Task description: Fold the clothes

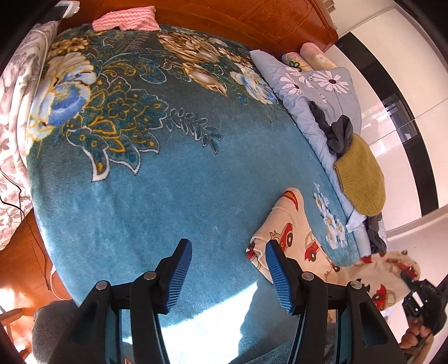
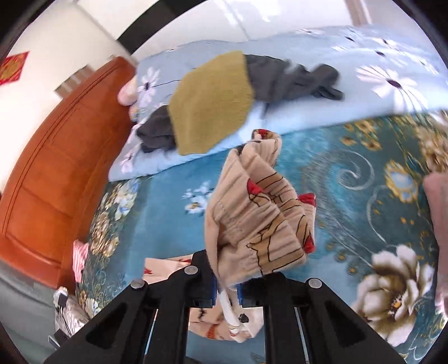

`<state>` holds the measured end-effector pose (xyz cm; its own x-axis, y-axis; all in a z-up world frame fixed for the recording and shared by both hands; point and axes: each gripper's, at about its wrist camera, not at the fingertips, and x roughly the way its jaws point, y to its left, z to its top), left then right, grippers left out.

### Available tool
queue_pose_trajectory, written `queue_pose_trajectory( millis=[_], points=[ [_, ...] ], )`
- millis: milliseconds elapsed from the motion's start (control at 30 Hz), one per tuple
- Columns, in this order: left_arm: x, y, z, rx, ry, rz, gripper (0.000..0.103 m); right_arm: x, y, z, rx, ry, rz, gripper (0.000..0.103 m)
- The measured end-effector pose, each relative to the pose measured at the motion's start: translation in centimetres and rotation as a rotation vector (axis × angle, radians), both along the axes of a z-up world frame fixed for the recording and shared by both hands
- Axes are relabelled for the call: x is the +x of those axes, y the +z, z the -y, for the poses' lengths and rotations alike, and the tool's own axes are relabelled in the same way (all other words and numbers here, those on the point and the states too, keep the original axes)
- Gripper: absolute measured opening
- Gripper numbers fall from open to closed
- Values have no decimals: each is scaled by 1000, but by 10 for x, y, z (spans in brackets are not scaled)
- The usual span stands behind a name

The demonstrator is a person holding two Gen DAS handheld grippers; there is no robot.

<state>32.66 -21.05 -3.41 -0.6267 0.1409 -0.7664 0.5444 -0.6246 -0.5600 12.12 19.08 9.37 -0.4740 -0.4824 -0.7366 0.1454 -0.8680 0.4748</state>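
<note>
Cream trousers printed with red cars (image 1: 299, 238) lie on the teal flowered blanket (image 1: 168, 196), one end trailing off the bed's near edge. My left gripper (image 1: 228, 275) is open and empty, its right finger (image 1: 277, 277) beside the trousers' edge. My right gripper (image 2: 226, 291) is shut on the trousers' elastic waistband (image 2: 257, 224) and holds it up above the blanket (image 2: 350, 196). It also shows at the lower right of the left wrist view (image 1: 408, 280), gripping the cloth.
A mustard knit (image 1: 361, 179) and dark grey garments (image 1: 336, 134) lie on a light blue daisy quilt (image 1: 305, 92) along the bed's right side. A pink striped cloth (image 1: 126, 18) lies by the wooden headboard (image 1: 266, 22). A grey flowered pillow (image 1: 16, 112) is at left.
</note>
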Motion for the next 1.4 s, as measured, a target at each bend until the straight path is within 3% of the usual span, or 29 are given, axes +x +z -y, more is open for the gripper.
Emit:
queue_pose_trajectory(
  millis=[133, 300, 433, 567, 633, 700, 800, 900, 1033, 1200, 1300, 1400],
  points=[
    [4, -5, 10, 7, 15, -2, 59, -5, 12, 95, 27, 193, 6, 11],
    [13, -8, 27, 23, 46, -9, 59, 7, -21, 217, 225, 394, 96, 11],
    [17, -15, 36, 51, 66, -2, 59, 26, -66, 275, 353, 476, 202, 11],
    [16, -19, 36, 70, 50, -7, 59, 47, -109, 291, 470, 525, 317, 16],
    [15, -20, 34, 85, 37, -15, 59, 56, -118, 288, 466, 556, 351, 32],
    [12, -20, 32, 114, 20, -32, 59, 62, -119, 284, 386, 620, 395, 43],
    [4, -21, 25, 175, -11, -70, 60, 60, -98, 264, 216, 637, 397, 43],
    [-10, -21, 12, 202, -43, -81, 63, 46, -88, 219, 161, 540, 392, 44],
    [-39, -19, -20, 181, -149, -80, 63, 28, -75, 159, 90, 409, 385, 44],
    [-69, -21, -59, 122, -282, -28, 65, 13, -80, 87, 14, 239, 436, 44],
    [-83, -24, -64, 89, -276, -7, 65, 13, -88, 56, -12, 170, 451, 44],
    [-90, -24, -56, 112, -233, -21, 62, 15, -100, 34, -48, 123, 485, 44]
  ],
)
